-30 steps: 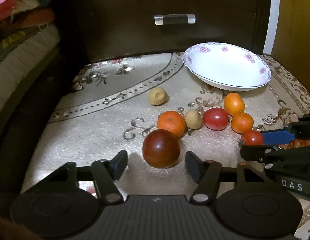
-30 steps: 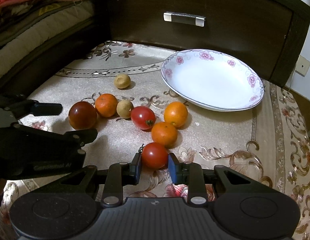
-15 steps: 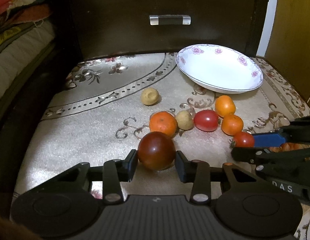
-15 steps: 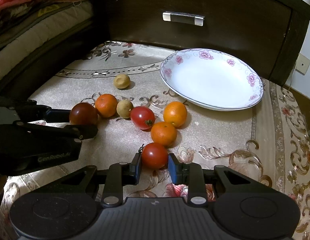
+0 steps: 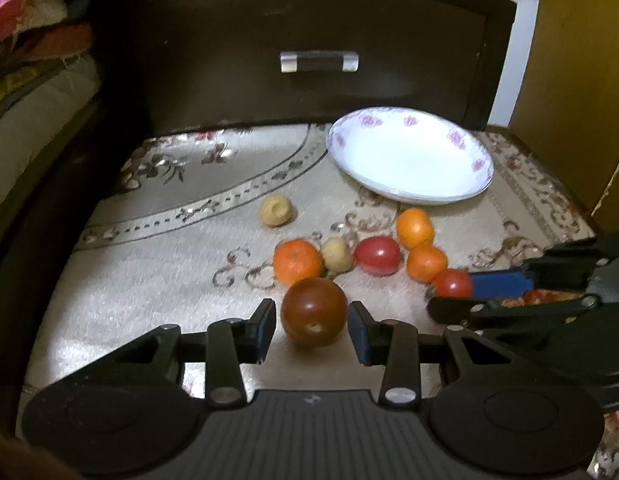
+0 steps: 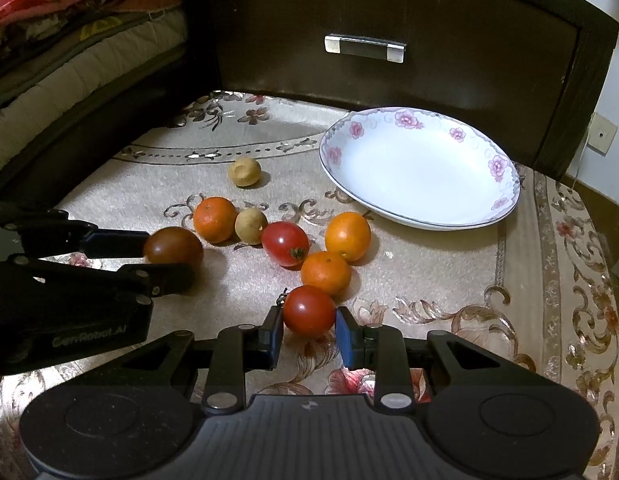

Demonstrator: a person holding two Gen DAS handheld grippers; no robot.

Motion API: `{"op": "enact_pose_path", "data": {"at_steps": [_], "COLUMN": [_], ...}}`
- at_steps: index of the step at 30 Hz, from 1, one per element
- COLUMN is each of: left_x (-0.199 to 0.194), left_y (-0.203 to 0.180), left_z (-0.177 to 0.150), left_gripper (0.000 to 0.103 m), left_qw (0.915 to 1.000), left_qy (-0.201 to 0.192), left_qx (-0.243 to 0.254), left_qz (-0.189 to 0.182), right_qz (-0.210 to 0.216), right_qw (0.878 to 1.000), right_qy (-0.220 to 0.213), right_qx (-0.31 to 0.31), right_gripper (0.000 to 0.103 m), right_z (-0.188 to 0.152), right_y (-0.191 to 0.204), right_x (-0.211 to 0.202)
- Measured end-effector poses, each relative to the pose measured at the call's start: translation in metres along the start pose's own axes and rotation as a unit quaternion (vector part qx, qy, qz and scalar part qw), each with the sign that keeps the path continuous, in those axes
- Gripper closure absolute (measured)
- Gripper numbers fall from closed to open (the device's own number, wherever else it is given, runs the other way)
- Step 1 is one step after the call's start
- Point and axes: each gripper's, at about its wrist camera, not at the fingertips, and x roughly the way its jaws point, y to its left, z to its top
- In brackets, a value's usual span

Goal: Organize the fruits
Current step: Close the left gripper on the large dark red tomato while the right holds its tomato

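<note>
A dark brown-red tomato point(image 5: 313, 312) sits between the fingers of my left gripper point(image 5: 312, 330), which is shut on it; it also shows in the right wrist view point(image 6: 173, 246). My right gripper point(image 6: 308, 334) is shut on a small red tomato point(image 6: 308, 310), low over the cloth. On the cloth lie three oranges point(image 6: 214, 219) point(image 6: 347, 236) point(image 6: 326, 273), another red tomato point(image 6: 285, 243) and two small tan fruits point(image 6: 251, 225) point(image 6: 244, 172). A white floral plate point(image 6: 419, 168) stands empty at the back right.
A patterned beige cloth point(image 6: 449, 280) covers the surface. A dark wooden drawer front with a metal handle point(image 6: 365, 49) stands behind. Folded bedding point(image 6: 69, 40) lies at the left. A yellow panel point(image 5: 581, 80) stands at the right.
My left gripper has closed in on the dark tomato from wide open and lifted slightly with it. My right gripper keeps its hold on the small red tomato.
</note>
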Motion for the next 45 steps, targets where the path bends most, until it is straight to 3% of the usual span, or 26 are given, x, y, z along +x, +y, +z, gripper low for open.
{"op": "enact_pose_path", "data": {"at_steps": [13, 28, 45], "left_x": [0.015, 0.044, 0.032], "left_y": [-0.013, -0.023, -0.02], "left_z": [-0.005, 0.004, 0.005], "left_gripper": [0.053, 0.048, 0.055], "left_qw": [0.9995, 0.9993, 0.9992], "left_qy": [0.015, 0.006, 0.014], "left_qx": [0.014, 0.006, 0.002], "left_qz": [-0.024, -0.035, -0.038], "right_qz": [-0.009, -0.022, -0.025], "right_qw": [1.0, 0.999, 0.999], "right_qy": [0.007, 0.011, 0.001], "right_qx": [0.016, 0.034, 0.043], "right_gripper": [0.078, 0.078, 0.078], "right_z": [-0.003, -0.01, -0.009], "right_y": [-0.008, -0.019, -0.021], "right_x": [0.001, 0.001, -0.006]}}
